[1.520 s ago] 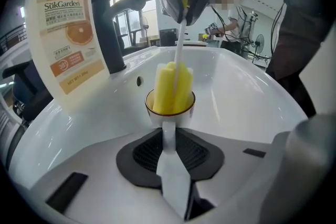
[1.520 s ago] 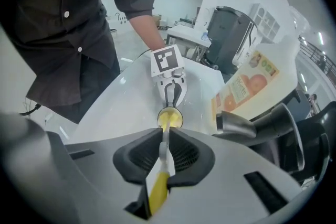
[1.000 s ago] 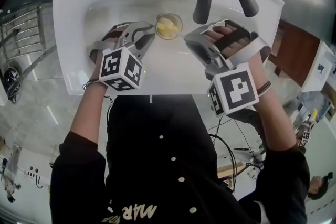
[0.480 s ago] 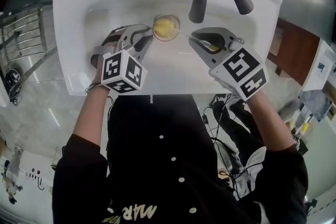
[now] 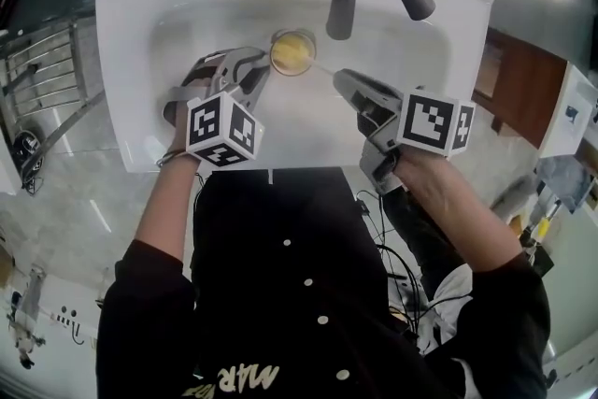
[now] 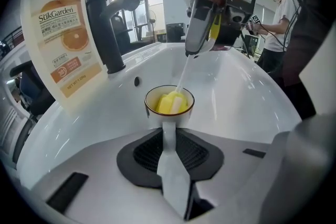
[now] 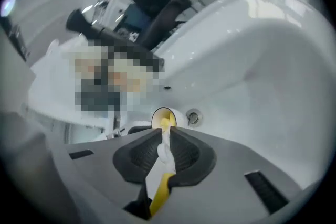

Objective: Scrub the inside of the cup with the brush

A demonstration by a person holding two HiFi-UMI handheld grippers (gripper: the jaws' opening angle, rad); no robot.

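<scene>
Sink basin [image 5: 131, 61], white: left gripper [image 6: 168, 136] clamped on cup [image 6: 155, 114] handle, right gripper [image 7: 165, 136] clamped on brush [image 6: 169, 104], head in cup just ahead; hard scrubbing could twist cup loose

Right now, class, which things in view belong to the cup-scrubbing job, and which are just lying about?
In the job:
cup, clamped by its handle in the left tool
brush, held in the right tool, yellow head inside the cup

Lying about:
tap
bottle
sink, only the place of work
</scene>
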